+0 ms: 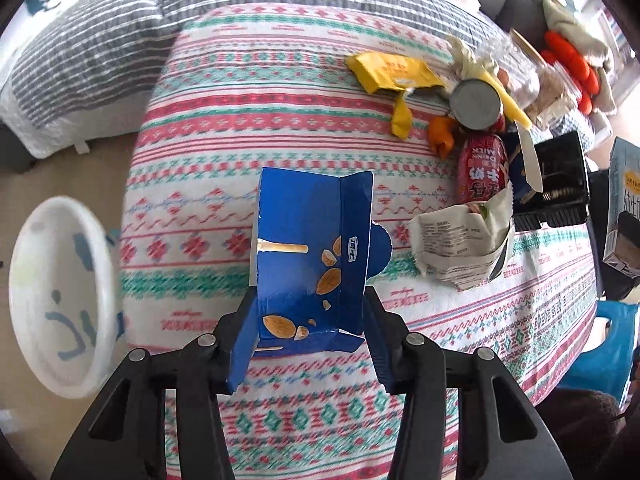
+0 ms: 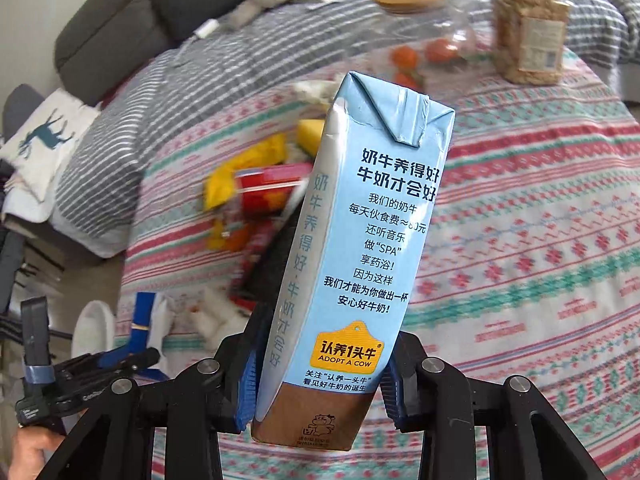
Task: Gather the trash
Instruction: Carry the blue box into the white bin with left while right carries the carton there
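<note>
A blue snack box (image 1: 308, 256) with almond pictures stands upright between the fingers of my left gripper (image 1: 310, 292), whose pads press on both its sides just above the patterned tablecloth (image 1: 280, 100). My right gripper (image 2: 324, 360) is shut on a light-blue milk carton (image 2: 360, 248) and holds it tilted above the table. That carton (image 1: 624, 208) also shows at the right edge of the left wrist view. More trash lies at the far right of the table: a yellow wrapper (image 1: 394, 72), a red drink can (image 1: 482, 172), another can (image 1: 476, 106), crumpled paper (image 1: 460, 248) and orange peel (image 1: 440, 136).
A white bin (image 1: 60, 296) stands on the floor left of the table. A black tray (image 1: 560, 176) sits by the trash pile. A glass jar of cereal (image 2: 528, 36) and small orange fruit (image 2: 440, 50) stand at the back. A blue stool (image 1: 604, 352) is at the right.
</note>
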The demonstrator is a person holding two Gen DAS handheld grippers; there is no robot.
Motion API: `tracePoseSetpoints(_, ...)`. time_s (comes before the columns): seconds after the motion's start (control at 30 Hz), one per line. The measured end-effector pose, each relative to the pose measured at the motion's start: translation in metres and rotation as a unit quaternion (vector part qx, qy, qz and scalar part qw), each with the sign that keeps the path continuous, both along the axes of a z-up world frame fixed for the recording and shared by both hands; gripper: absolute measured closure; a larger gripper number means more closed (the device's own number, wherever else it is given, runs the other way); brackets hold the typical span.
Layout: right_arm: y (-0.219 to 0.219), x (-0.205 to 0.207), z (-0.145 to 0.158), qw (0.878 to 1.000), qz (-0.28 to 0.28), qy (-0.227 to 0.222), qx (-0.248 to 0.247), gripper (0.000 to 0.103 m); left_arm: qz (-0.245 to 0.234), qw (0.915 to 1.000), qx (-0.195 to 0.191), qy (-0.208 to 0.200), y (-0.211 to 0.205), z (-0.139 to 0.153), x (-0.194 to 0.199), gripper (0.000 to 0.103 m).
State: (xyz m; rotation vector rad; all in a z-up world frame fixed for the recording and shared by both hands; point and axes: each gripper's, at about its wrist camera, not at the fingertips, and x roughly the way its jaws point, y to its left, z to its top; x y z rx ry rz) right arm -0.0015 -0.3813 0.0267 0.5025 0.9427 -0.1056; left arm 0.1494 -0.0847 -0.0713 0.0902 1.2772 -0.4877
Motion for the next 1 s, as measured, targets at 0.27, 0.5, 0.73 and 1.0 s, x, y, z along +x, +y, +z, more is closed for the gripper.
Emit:
tracePoseSetpoints(0.27, 0.054, 0.026, 0.004, 0.998, 0.054, -0.010, -0.002, 0.060, 0.045, 0.9986, -0.015, -0.022, 0.062, 0.021, -0.002, 0.051)
tracePoseSetpoints(0.5, 0.108, 0.064, -0.009, 0.995, 0.101, 0.006, -0.002, 0.062, 0.128, 0.9911, 0.006, -0.036, 0.144, 0.026, 0.009, 0.049)
tracePoseSetpoints(0.73, 0.167, 0.096, -0.028, 0.988, 0.154, 0.021, -0.020, 0.064, 0.180, 0.9810, 0.032, -0.064, 0.195, 0.011, 0.031, 0.038)
tracePoseSetpoints(1.0, 0.205, 0.116, -0.039, 0.984, 0.177, 0.023, -0.010, 0.064, 0.211, 0.9763, 0.016, -0.048, 0.220, 0.006, 0.032, 0.023)
